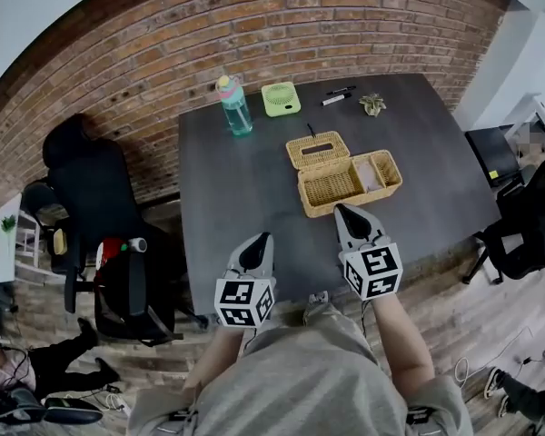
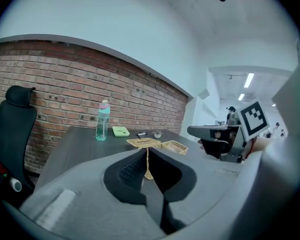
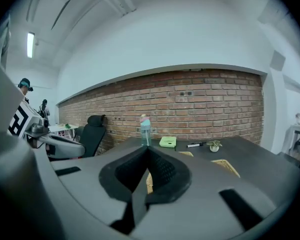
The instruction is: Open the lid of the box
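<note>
Hovering low in the head view, the left gripper (image 1: 261,238) and right gripper (image 1: 343,210) both have jaws closed tight on nothing. At frame centre the lid (image 1: 317,149) lies flipped back behind the wicker box (image 1: 336,206), so the job looks done.

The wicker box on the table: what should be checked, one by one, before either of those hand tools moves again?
1. Lid open: ok, it lies folded back behind the box.
2. Left gripper empty: ok, fingers shut on nothing.
3. Right gripper empty: ok, shut on nothing.
4. Left gripper clear of the box: ok, bare table lies between them.
5. Right gripper clear of the box: cannot tell, its tip is very near the front wall.
6. Bottle out of the way: ok, upright at the table's far side.
</note>
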### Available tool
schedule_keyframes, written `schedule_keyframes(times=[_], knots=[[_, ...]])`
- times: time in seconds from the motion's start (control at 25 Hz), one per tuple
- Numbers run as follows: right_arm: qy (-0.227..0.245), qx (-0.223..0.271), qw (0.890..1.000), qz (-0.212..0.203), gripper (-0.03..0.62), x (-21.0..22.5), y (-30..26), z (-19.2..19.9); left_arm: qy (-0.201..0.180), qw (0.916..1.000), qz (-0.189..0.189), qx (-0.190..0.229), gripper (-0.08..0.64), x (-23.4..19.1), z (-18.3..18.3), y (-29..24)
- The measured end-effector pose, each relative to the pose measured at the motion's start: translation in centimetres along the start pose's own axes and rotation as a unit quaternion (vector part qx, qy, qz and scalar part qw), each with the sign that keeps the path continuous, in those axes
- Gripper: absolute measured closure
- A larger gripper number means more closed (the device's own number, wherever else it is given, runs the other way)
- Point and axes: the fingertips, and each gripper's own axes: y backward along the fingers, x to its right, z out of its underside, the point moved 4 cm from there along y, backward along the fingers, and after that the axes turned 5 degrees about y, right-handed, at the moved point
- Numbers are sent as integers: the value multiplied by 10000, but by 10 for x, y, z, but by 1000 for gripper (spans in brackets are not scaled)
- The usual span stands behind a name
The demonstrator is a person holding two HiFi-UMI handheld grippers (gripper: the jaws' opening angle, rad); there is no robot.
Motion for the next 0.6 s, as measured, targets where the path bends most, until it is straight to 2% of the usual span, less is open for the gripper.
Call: schedule_keyframes(times=[0.44,0.6], knots=[[-407,235,9986,239,589,-78,79,19,-228,9987,457,-72,538,12,24,70],[-397,306,9985,231,589,-104,104,22,-274,9982,528,-63,538,18,34,96]])
